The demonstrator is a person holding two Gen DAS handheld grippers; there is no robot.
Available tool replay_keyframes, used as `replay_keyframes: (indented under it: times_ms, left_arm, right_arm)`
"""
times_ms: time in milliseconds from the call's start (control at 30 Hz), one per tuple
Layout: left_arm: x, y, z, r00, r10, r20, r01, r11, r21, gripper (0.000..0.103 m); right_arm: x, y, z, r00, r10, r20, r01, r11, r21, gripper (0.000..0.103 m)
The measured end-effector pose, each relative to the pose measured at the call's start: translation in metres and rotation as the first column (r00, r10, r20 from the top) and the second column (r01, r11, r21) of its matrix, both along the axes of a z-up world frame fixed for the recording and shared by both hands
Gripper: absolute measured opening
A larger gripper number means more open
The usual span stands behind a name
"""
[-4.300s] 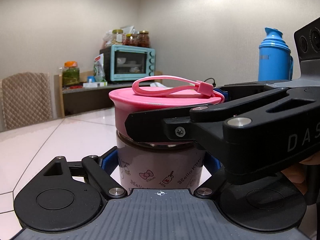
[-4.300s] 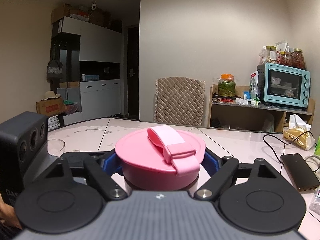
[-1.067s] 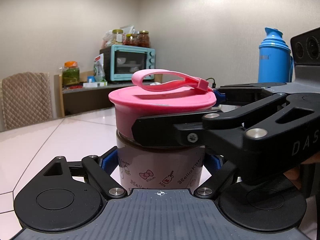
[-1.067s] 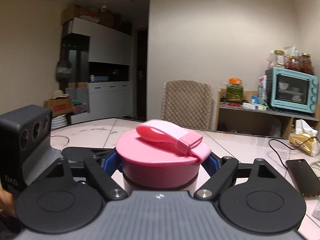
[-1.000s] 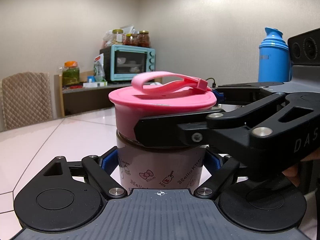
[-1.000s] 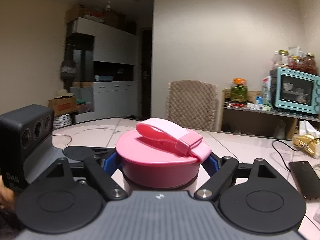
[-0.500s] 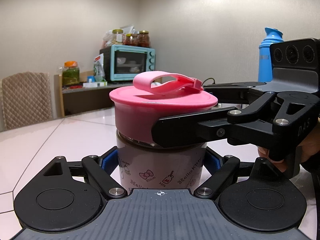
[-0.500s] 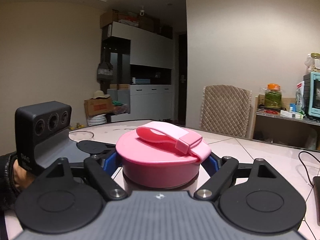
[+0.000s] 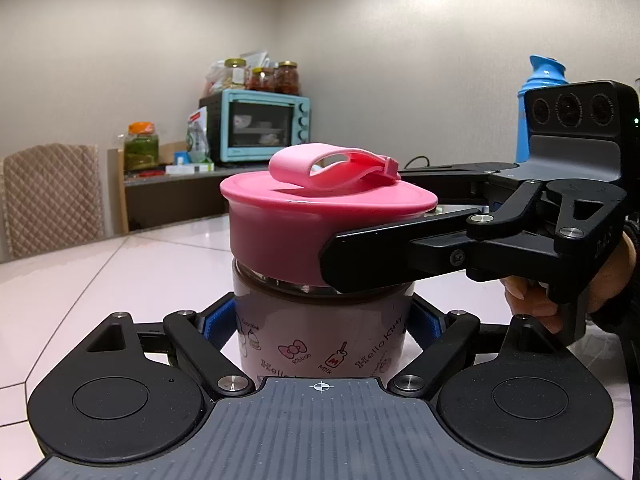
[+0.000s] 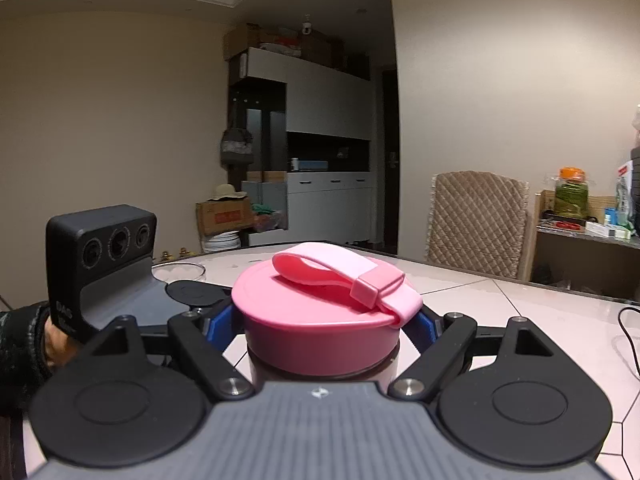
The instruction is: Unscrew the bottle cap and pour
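Observation:
A squat bottle (image 9: 320, 340) with a cartoon-print body stands on the white table, topped by a wide pink cap (image 9: 280, 232) with a pink strap (image 10: 344, 276). My left gripper (image 9: 320, 320) is shut on the bottle's body, its blue pads pressed against both sides. My right gripper (image 10: 324, 328) is shut on the pink cap (image 10: 316, 316), one blue pad on each side of its rim. In the left wrist view the right gripper's black fingers (image 9: 400, 252) reach in from the right and clamp the cap just above the glass neck. The bottle's contents are hidden.
A person's hand (image 9: 560, 292) holds the right gripper. A blue thermos (image 9: 540, 92) stands behind it. A clear glass (image 10: 178, 270) sits on the table (image 9: 120, 272) beyond the left gripper's housing (image 10: 100, 256). A padded chair (image 10: 476, 220) and a teal oven (image 9: 260, 128) stand farther off.
The right gripper has swung around the bottle with the cap in its grip, and the strap has turned with it. The left gripper and the bottle's body stayed still.

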State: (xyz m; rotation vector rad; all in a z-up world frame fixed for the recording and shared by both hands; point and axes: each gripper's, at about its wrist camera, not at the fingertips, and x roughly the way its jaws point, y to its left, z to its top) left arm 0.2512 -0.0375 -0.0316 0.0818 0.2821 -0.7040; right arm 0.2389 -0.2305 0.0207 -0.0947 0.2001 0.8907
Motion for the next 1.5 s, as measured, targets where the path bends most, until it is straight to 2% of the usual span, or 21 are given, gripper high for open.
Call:
replay_keyframes:
  times_ms: [333,600,700,867,1067,1333,1500]
  left_arm:
    - [-0.003,0.000,-0.001,1.000,0.000,0.002,0.000,1.000,0.001,0.090]
    - [-0.002,0.000,-0.001,1.000,0.000,0.001,0.000,1.000,0.000,0.090]
    - [-0.002,0.000,-0.001,1.000,0.000,0.002,0.000,1.000,0.000,0.090]
    - [-0.002,0.000,-0.001,1.000,0.000,0.002,0.000,1.000,0.000,0.090]
    - [-0.002,0.000,-0.001,1.000,0.000,0.002,0.000,1.000,0.001,0.090]
    - [-0.002,0.000,-0.002,1.000,0.000,0.002,0.000,1.000,0.000,0.090]
    - [-0.002,0.000,-0.002,1.000,0.000,0.002,0.000,1.000,0.001,0.090]
  right_arm:
    - [0.008,-0.008,-0.004,0.998,0.069,0.008,-0.069,0.998,0.011,0.085]
    - [0.002,-0.007,-0.004,0.999,0.048,0.005,-0.048,0.999,0.002,0.086]
    - [-0.002,-0.005,-0.003,1.000,-0.003,-0.006,0.003,1.000,0.001,0.095]
    - [-0.019,0.003,0.004,0.991,-0.132,-0.004,0.132,0.991,-0.017,0.096]
    - [-0.032,0.018,0.006,0.972,-0.235,-0.006,0.235,0.972,-0.018,0.097]
    - [-0.027,0.028,0.004,0.950,-0.311,-0.036,0.311,0.950,-0.021,0.098]
    - [-0.024,0.034,0.000,0.946,-0.324,-0.034,0.323,0.946,-0.030,0.098]
